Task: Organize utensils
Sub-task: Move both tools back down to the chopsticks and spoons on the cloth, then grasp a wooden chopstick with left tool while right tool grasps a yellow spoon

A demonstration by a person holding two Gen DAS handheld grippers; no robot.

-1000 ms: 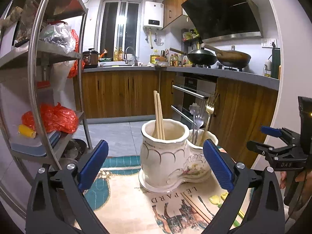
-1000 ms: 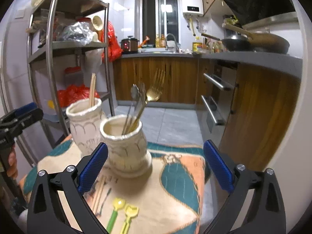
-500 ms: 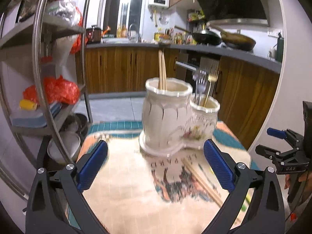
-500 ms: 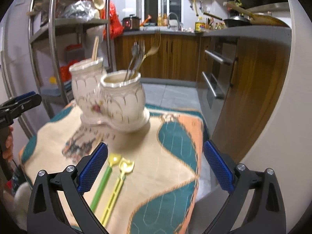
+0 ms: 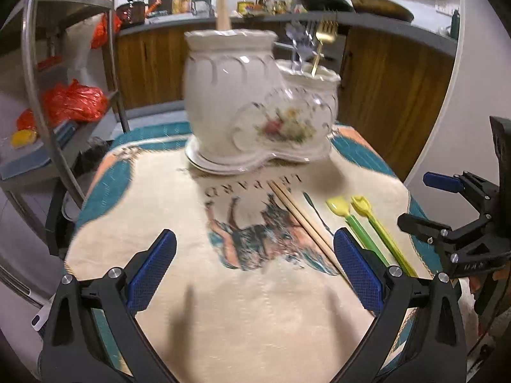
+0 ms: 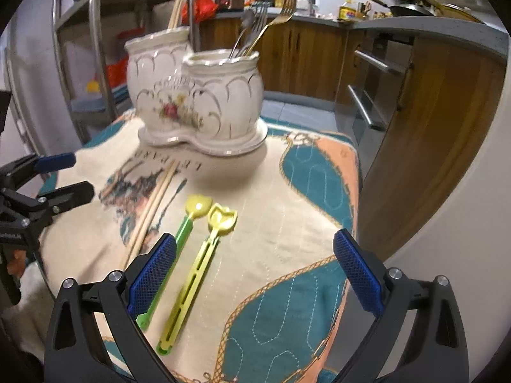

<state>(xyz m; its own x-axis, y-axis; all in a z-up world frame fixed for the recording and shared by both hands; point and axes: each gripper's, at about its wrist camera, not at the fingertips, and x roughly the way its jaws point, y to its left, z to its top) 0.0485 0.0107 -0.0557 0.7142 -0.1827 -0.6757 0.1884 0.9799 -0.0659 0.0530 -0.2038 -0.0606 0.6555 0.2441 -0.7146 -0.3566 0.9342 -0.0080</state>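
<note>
A white ceramic double utensil holder [image 5: 255, 108] [image 6: 194, 95] stands at the far side of the cloth-covered table. Its taller cup holds chopsticks [image 6: 175, 11]; its lower cup holds forks and spoons [image 6: 258, 28]. A loose pair of wooden chopsticks [image 5: 303, 220] [image 6: 153, 204], a green spoon [image 6: 179, 239] [image 5: 354, 223] and a yellow utensil [image 6: 204, 255] [image 5: 380, 229] lie on the cloth. My left gripper [image 5: 255, 274] is open and empty above the cloth, left of the chopsticks. My right gripper [image 6: 255, 274] is open and empty, its left finger over the green spoon's handle.
A patterned cloth [image 5: 153, 223] [image 6: 303, 191] covers the small table, whose edges drop off on all sides. A metal shelf rack [image 5: 48, 79] stands to the left. Wooden kitchen cabinets [image 6: 431, 111] and an oven stand to the right and behind.
Both grippers have tilted down and moved in over the table. The holder now sits higher and larger in both views, and the loose utensils have come into full view.
</note>
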